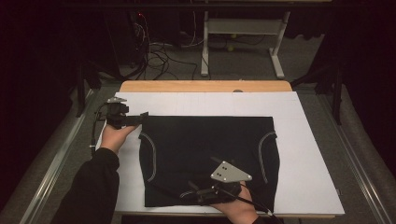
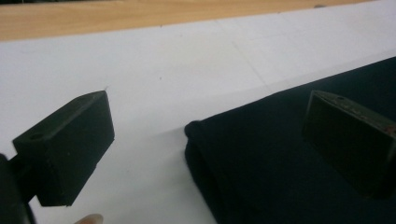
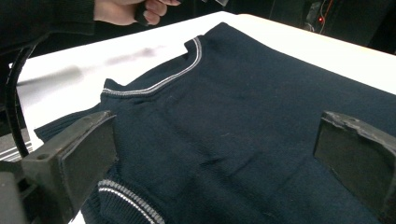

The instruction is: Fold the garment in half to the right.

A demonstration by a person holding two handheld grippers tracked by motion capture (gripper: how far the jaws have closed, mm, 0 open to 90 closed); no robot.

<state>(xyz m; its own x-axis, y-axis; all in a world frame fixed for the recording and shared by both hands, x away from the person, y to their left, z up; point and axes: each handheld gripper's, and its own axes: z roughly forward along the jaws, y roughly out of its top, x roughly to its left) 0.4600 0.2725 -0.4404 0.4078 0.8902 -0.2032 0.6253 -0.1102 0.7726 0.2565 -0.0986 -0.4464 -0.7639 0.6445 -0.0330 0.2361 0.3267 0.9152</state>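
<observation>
A dark navy knitted garment [image 1: 205, 154] with thin white trim lines lies folded flat into a rough rectangle on the white board [image 1: 299, 140]. My left gripper [image 1: 140, 116] sits at the garment's far left corner. In the left gripper view it is open [image 2: 210, 140], with one jaw over the bare board and the other over the cloth [image 2: 280, 163]. My right gripper [image 1: 187, 193] hovers low at the garment's near edge. Its jaws stand wide open [image 3: 219, 158] above the fabric [image 3: 243, 121], gripping nothing. A white-trimmed fold [image 3: 154, 84] runs ahead of it.
The board rests on a wooden table whose far edge [image 1: 205, 86] shows. Bare board lies to the right of the garment and beyond it. On the floor behind are a desk frame [image 1: 243, 42] and tangled cables [image 1: 159, 56]. The other hand [image 3: 126, 11] appears far off in the right gripper view.
</observation>
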